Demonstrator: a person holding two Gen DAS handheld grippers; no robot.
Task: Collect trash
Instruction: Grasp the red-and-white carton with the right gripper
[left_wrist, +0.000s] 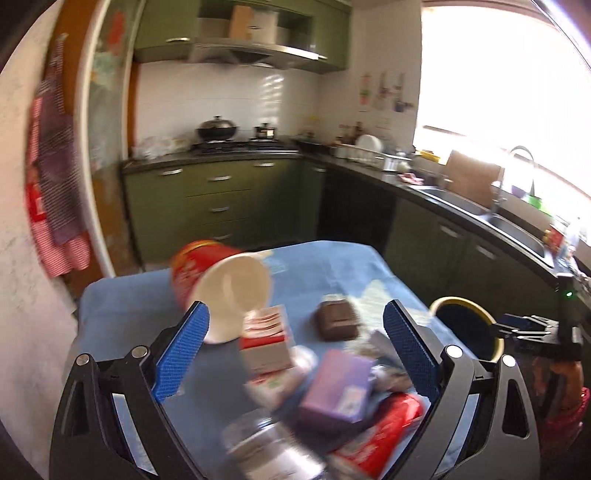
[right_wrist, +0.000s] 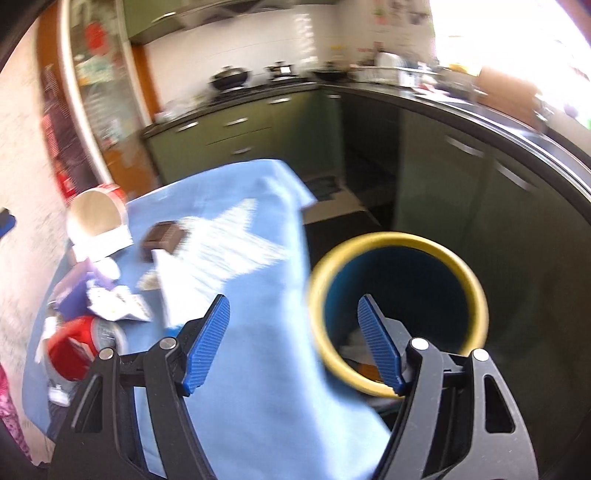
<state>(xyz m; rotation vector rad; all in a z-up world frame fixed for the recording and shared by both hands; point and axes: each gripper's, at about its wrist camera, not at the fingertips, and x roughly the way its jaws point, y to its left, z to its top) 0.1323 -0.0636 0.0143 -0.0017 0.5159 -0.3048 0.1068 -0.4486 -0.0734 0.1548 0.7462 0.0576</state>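
Note:
Trash lies heaped on a blue-clothed table (left_wrist: 332, 266): a red paper cup (left_wrist: 221, 284) on its side, a red-and-white carton (left_wrist: 264, 343), a brown box (left_wrist: 338, 319), a purple box (left_wrist: 340, 384), a red packet (left_wrist: 384, 424) and a clear container (left_wrist: 266, 450). My left gripper (left_wrist: 295, 306) hangs open over this heap, its left finger beside the cup's rim. A dark bin with a yellow rim (right_wrist: 395, 295) stands by the table's right edge, with some trash inside. My right gripper (right_wrist: 293, 298) is open and empty over the table edge (right_wrist: 258, 369) and the bin.
Green kitchen cabinets (left_wrist: 221, 206) and a dark counter with a sink (left_wrist: 480, 214) run behind and to the right of the table. A pale wall (left_wrist: 22, 295) with hanging aprons (left_wrist: 55, 206) borders the left side. Both views are motion-blurred.

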